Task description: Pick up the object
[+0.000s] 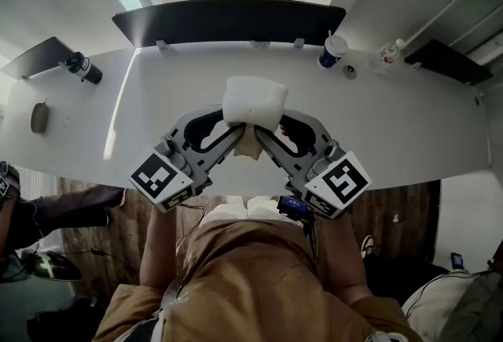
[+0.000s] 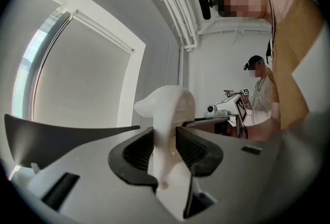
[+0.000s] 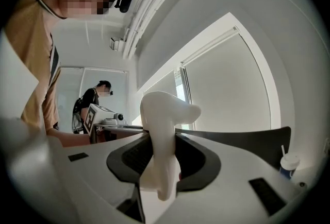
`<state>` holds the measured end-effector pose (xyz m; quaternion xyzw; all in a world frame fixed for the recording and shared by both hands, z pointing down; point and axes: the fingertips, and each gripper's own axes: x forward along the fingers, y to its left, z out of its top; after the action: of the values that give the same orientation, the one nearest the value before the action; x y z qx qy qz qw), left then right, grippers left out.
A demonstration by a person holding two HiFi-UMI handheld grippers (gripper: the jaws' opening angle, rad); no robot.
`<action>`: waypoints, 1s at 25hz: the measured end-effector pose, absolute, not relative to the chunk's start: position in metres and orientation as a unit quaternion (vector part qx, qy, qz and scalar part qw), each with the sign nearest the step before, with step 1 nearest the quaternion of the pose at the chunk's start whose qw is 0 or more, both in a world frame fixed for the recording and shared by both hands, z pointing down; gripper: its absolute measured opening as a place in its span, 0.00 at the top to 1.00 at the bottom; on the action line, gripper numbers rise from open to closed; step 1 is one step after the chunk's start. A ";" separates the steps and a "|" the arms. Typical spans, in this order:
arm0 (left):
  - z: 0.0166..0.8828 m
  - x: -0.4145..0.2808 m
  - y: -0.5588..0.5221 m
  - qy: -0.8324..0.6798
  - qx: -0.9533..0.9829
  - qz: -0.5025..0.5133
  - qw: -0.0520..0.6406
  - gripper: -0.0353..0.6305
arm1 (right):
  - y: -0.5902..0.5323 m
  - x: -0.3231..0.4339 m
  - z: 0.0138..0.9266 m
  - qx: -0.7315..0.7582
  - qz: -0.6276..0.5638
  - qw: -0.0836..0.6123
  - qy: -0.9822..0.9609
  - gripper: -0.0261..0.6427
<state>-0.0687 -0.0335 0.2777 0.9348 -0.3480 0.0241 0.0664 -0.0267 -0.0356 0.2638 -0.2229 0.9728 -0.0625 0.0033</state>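
Bystander point(image 2: 262, 90) beyond object point(image 2: 166, 115), gripper views only

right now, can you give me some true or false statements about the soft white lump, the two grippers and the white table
1. The soft white lump is clamped by both the left gripper and the right gripper. True.
2. The right gripper's jaws stand wide open with nothing between them. False: they press on the lump from both sides.
3. A white-lidded cup with a blue band stands near the far edge of the white table. True.
4. The cup sits between the two grippers. False: it stands apart from them, farther back and to the right.
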 end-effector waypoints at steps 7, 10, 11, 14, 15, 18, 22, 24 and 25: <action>0.266 -0.067 -0.033 -0.358 0.933 0.011 0.042 0.74 | -0.034 -0.026 0.256 -0.229 -0.040 0.014 0.972 0.75; 0.262 -0.067 -0.032 -0.362 0.931 0.014 0.038 0.74 | -0.033 -0.026 0.252 -0.228 -0.037 0.016 0.973 0.75; 0.262 -0.067 -0.032 -0.362 0.931 0.016 0.037 0.74 | -0.033 -0.026 0.250 -0.224 -0.035 0.023 0.974 0.75; 0.261 -0.068 -0.030 -0.362 0.931 0.019 0.036 0.74 | -0.031 -0.028 0.244 -0.215 -0.036 0.040 0.975 0.75; 0.260 -0.068 -0.030 -0.364 0.930 0.016 0.037 0.74 | -0.030 -0.028 0.244 -0.215 -0.036 0.040 0.975 0.75; 0.259 -0.069 -0.030 -0.368 0.929 0.013 0.036 0.74 | -0.031 -0.028 0.243 -0.215 -0.031 0.040 0.975 0.75; 0.262 -0.069 -0.031 -0.369 0.929 0.018 0.035 0.74 | -0.032 -0.028 0.247 -0.217 -0.027 0.032 0.975 0.75; 0.262 -0.070 -0.031 -0.367 0.929 0.023 0.031 0.74 | -0.032 -0.027 0.250 -0.219 -0.029 0.017 0.975 0.75; 0.262 -0.069 -0.031 -0.366 0.930 0.022 0.030 0.74 | -0.032 -0.028 0.248 -0.218 -0.029 0.024 0.975 0.75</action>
<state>-0.0692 -0.0313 0.2618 0.9299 -0.3659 0.0216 0.0301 -0.0275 -0.0321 0.2480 -0.2179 0.9752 -0.0293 0.0242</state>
